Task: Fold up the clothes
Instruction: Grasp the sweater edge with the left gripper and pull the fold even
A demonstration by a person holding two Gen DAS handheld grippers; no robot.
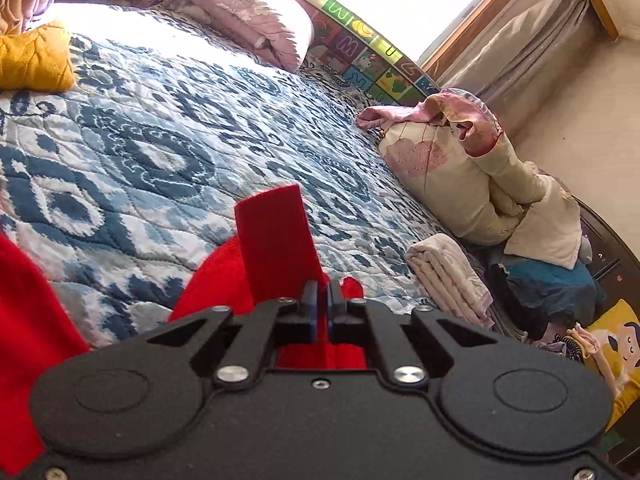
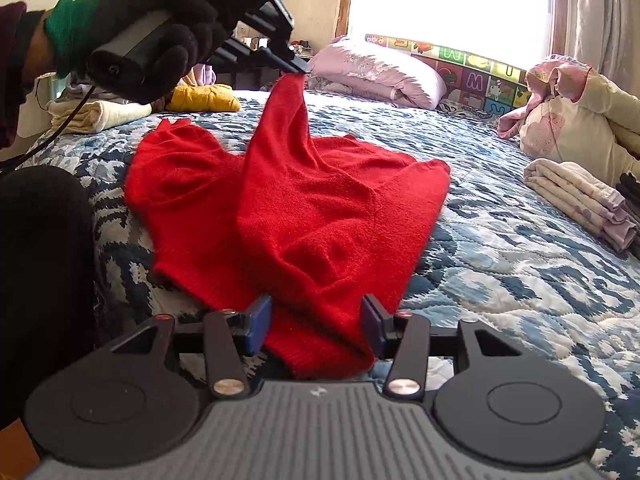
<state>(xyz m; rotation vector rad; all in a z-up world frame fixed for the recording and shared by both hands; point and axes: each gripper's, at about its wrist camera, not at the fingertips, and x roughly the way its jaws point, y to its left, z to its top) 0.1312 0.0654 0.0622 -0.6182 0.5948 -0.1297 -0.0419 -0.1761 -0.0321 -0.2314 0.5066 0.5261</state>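
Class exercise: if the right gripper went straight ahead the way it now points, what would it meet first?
Most likely the red sweater: its hem already lies between the open fingers of the right gripper, on the blue patterned quilt. The left gripper holds a sleeve up farther back.

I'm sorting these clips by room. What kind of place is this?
Most likely a home bedroom: a bed under a blue patterned quilt, a pillow near the window, and folded laundry beside the red sweater being folded.
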